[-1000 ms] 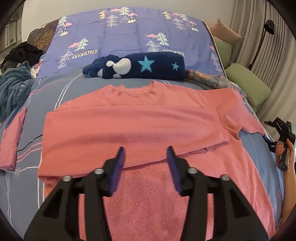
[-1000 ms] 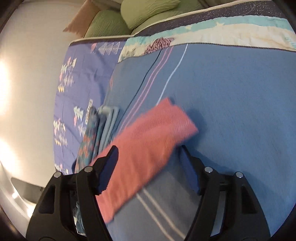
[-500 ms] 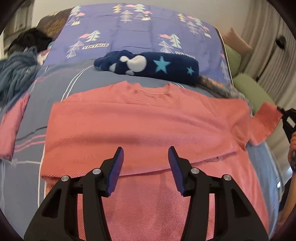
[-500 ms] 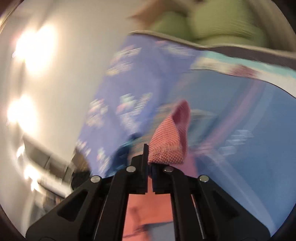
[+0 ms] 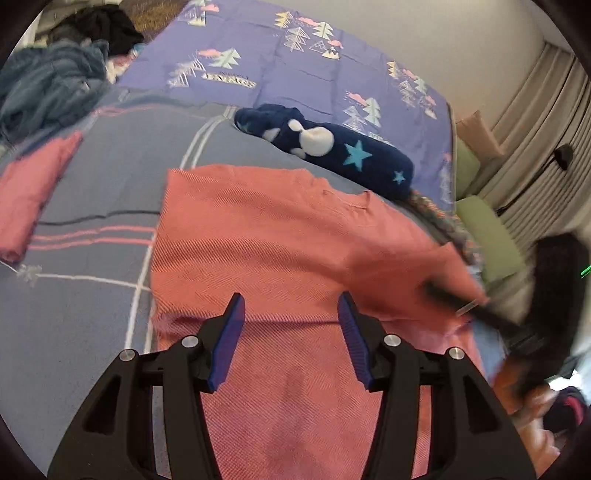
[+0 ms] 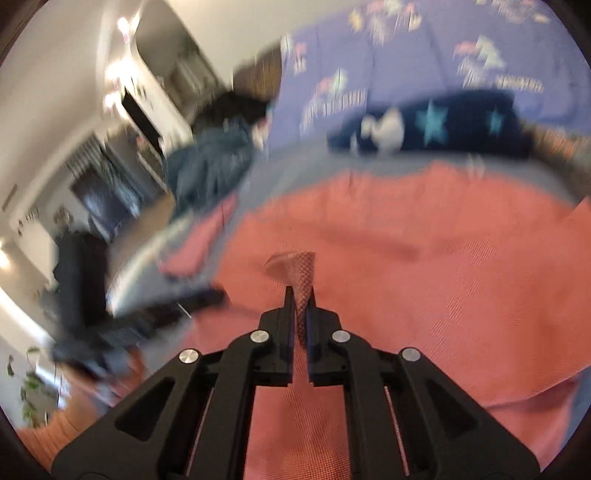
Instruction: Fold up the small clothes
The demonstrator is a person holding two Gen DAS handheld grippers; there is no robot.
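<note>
One salmon-pink sweater (image 5: pixel 288 236) lies flat on the bed (image 5: pixel 92 325), one folded pink garment (image 5: pixel 29 192) left of it, while the left gripper (image 5: pixel 291 317) hovers over its hem with jaws spread and the right gripper (image 6: pixel 300 295) pinches one sleeve cuff (image 6: pixel 301 273).

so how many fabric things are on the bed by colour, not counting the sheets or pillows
pink: 2, the sweater whose sleeve end the right claw pinches, and a folded piece off to its left
navy with stars: 1
blue-grey: 1 rumpled heap
black: 1 heap
total: 5
</note>
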